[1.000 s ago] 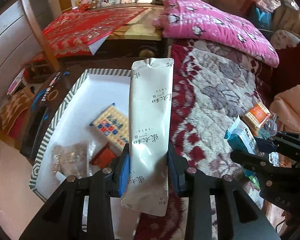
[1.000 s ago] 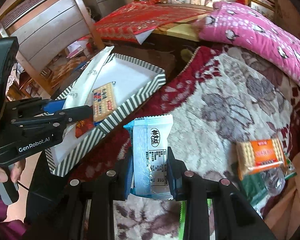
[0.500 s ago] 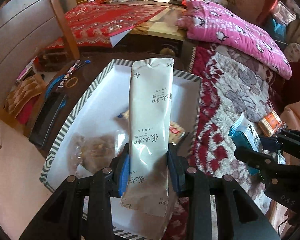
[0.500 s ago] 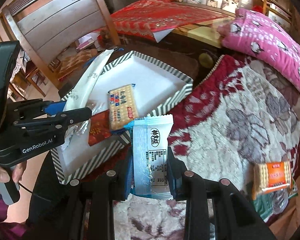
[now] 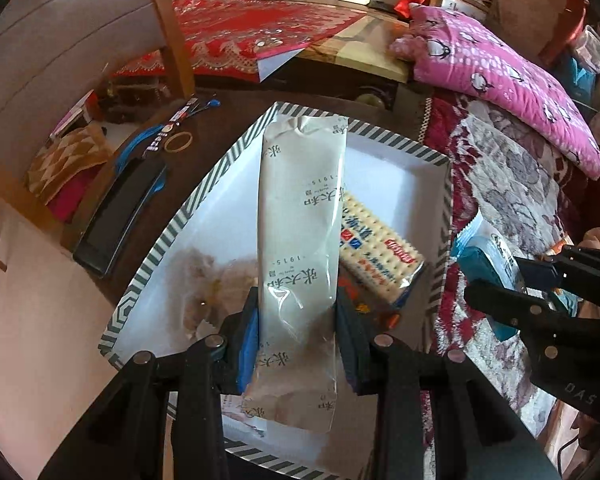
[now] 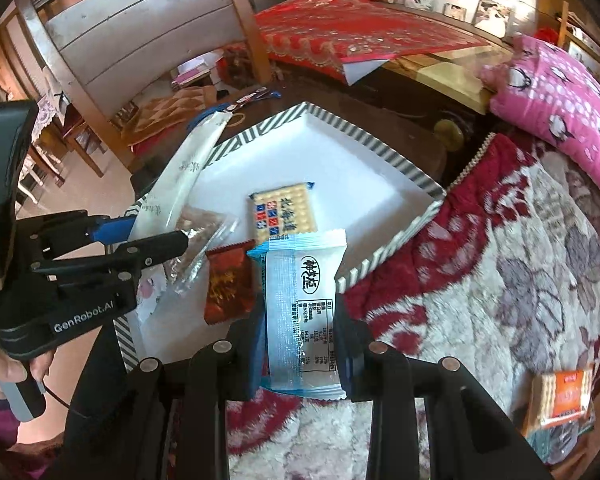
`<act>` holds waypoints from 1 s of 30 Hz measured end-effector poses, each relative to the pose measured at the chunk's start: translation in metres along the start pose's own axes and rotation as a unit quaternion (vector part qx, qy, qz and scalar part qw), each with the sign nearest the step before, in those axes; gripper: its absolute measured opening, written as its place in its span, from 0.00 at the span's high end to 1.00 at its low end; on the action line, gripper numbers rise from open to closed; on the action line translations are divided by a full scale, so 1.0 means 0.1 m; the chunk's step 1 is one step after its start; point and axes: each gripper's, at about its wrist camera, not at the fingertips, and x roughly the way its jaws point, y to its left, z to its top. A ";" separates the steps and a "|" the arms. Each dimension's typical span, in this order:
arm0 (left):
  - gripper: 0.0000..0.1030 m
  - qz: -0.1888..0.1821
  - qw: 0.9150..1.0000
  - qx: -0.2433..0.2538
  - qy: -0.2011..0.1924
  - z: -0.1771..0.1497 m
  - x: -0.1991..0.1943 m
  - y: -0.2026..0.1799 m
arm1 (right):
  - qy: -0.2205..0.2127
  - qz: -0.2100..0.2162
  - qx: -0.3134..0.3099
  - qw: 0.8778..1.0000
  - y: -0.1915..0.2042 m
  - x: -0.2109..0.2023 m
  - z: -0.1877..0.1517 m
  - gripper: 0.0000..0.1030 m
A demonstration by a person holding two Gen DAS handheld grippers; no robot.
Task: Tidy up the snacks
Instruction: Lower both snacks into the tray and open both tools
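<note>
My left gripper is shut on a long cream snack packet and holds it above the striped-rim white tray. My right gripper is shut on a light blue snack packet, held over the tray's near corner. In the tray lie a cracker pack, a red packet and a clear bag of snacks. The cream packet and the left gripper show at the left of the right wrist view.
An orange cracker pack and other wrappers lie on the floral blanket at right. A pink pillow lies behind. A dark table with a black case and small items holds the tray.
Both grippers have moved left toward the tray with their packets; the cream packet is now over the tray's middle and the blue packet over its corner.
</note>
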 end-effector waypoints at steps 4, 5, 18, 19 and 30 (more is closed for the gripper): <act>0.67 0.001 1.000 -0.006 0.003 -0.01 0.03 0.05 | 0.004 0.003 -0.007 1.000 0.06 0.05 0.04 0.69; 0.67 0.001 1.000 -0.008 0.003 -0.01 0.04 0.07 | 0.005 0.004 -0.008 1.000 0.07 0.06 0.05 0.69; 0.67 0.005 1.000 -0.023 0.014 -0.04 0.16 0.21 | 0.019 0.012 -0.016 1.000 0.19 0.32 0.17 0.69; 0.67 0.005 1.000 -0.024 0.015 -0.04 0.17 0.21 | 0.020 0.012 -0.017 1.000 0.20 0.33 0.18 0.69; 0.67 0.004 0.999 -0.028 0.019 -0.03 0.23 0.27 | 0.031 0.018 -0.020 0.999 0.23 0.48 0.24 0.69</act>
